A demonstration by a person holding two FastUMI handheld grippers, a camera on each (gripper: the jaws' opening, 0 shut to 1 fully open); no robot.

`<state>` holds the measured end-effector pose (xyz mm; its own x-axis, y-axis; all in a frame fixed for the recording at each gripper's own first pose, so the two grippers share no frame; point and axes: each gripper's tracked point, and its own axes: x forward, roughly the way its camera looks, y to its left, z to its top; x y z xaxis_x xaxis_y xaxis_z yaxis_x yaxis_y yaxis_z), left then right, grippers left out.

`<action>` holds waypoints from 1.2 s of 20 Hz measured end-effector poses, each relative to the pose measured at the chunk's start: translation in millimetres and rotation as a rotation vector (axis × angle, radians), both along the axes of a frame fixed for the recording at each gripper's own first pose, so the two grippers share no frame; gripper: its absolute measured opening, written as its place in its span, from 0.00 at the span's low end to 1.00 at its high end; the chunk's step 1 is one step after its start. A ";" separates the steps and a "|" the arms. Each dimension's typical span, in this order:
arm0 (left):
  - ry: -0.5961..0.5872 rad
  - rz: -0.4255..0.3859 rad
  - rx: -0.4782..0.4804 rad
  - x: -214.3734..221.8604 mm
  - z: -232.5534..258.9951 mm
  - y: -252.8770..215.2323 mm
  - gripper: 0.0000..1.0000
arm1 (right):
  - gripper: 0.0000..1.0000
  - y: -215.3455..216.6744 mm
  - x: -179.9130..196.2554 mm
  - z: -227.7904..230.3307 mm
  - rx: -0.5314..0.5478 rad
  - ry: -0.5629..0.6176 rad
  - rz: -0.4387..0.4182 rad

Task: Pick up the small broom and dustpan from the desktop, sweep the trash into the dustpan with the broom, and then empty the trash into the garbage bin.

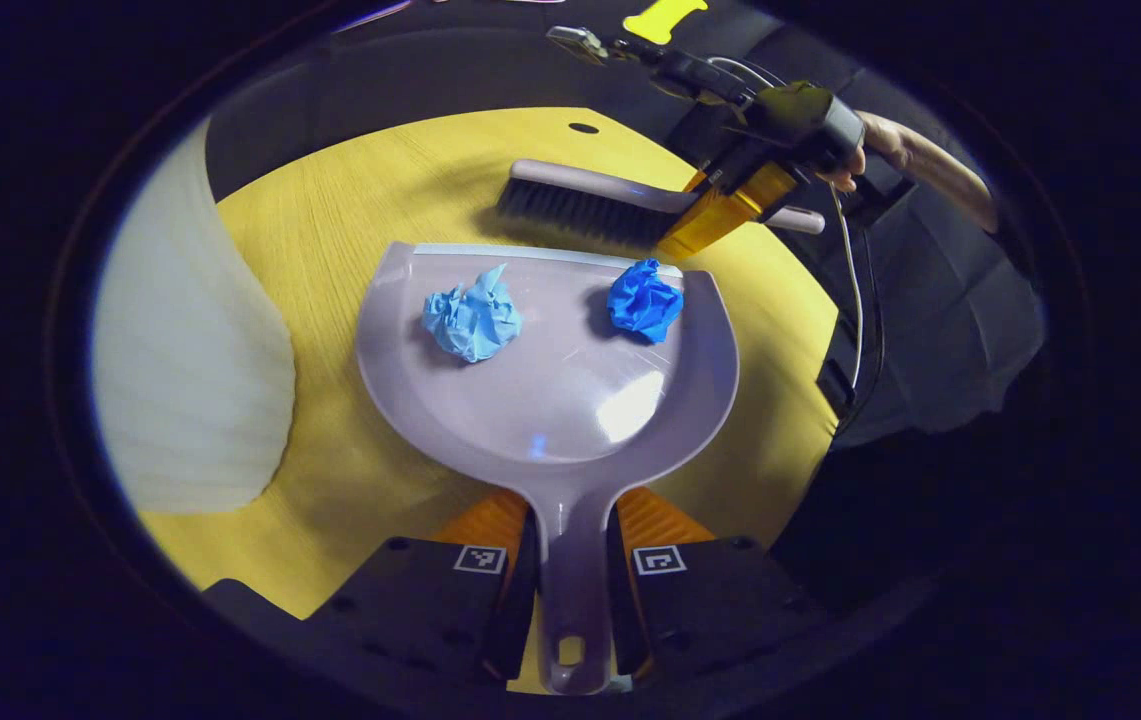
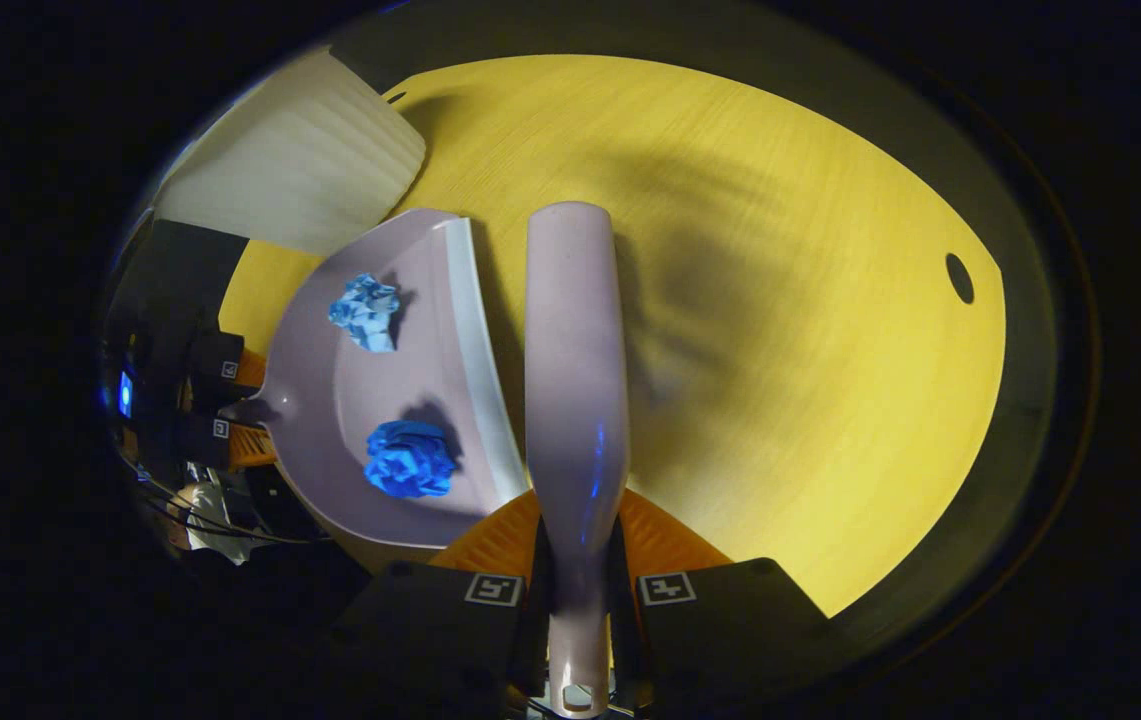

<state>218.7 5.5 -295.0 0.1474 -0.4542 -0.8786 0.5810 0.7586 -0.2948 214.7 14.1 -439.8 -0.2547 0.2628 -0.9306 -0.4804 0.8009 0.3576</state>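
The grey dustpan (image 1: 550, 400) lies on the yellow desktop (image 1: 350, 210), and my left gripper (image 1: 570, 535) is shut on its handle. Inside the pan sit a light blue paper ball (image 1: 472, 320) and a dark blue paper ball (image 1: 644, 300). Just past the pan's front lip rests the small broom (image 1: 580, 200), bristles down, held farther off by the right gripper (image 1: 720, 210). In the right gripper view, my right gripper (image 2: 578, 545) is shut on the broom handle (image 2: 572, 370), with the dustpan (image 2: 330, 390) and both paper balls (image 2: 410, 458) (image 2: 366, 312) to its left.
A white ribbed bin (image 1: 185, 350) stands at the desk's left, close to the dustpan; in the right gripper view the bin (image 2: 300, 160) is at the upper left. A small dark hole (image 2: 959, 278) marks the desktop. A person's forearm (image 1: 920, 160) reaches in behind the broom.
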 end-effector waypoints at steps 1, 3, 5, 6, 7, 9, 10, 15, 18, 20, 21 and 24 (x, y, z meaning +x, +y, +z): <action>-0.020 0.001 0.002 -0.5 4.6 0.8 0.30 | 0.28 -2.5 0.4 -3.3 0.003 -0.002 -0.032; -0.033 0.019 -0.008 -6.0 7.6 -4.3 0.30 | 0.28 -17.7 -1.4 -11.6 -0.004 -0.023 -0.083; -0.033 0.038 -0.024 -9.8 23.8 -4.5 0.30 | 0.28 -38.2 2.9 -21.7 -0.017 -0.048 -0.133; -0.046 0.041 -0.025 -9.4 35.1 -2.5 0.30 | 0.28 -47.3 5.3 -29.4 -0.021 -0.061 -0.158; -0.067 0.033 -0.020 -7.6 47.5 0.2 0.30 | 0.28 -51.8 4.4 -36.5 -0.024 -0.071 -0.182; -0.123 0.045 -0.013 3.1 77.4 18.1 0.30 | 0.28 -55.7 -6.0 -33.9 -0.022 -0.086 -0.231; -0.150 0.069 -0.012 9.4 96.8 26.4 0.30 | 0.28 -55.5 -7.6 -32.8 -0.017 -0.090 -0.257; -0.261 0.259 -0.015 45.5 189.9 89.7 0.30 | 0.28 -60.1 -14.7 -39.9 0.019 -0.078 -0.310; -0.341 0.346 0.109 55.8 222.9 139.6 0.29 | 0.28 -59.9 -15.3 -40.0 0.047 -0.066 -0.312; -0.356 0.386 0.212 62.0 233.3 173.8 0.29 | 0.28 -61.7 -12.8 -40.8 0.079 -0.037 -0.310; -0.365 0.383 0.274 70.3 241.1 193.0 0.29 | 0.28 -62.3 -11.9 -42.0 0.095 -0.025 -0.301; -0.365 0.361 0.480 93.9 248.6 254.5 0.29 | 0.28 -68.4 -5.6 -43.2 0.136 -0.010 -0.262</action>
<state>312.7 260.0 -46.4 0.5397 0.1042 -0.8354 0.2660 0.9204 0.2867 209.1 -54.3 -483.1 -0.1527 0.4408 -0.8845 -0.2676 0.8431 0.4664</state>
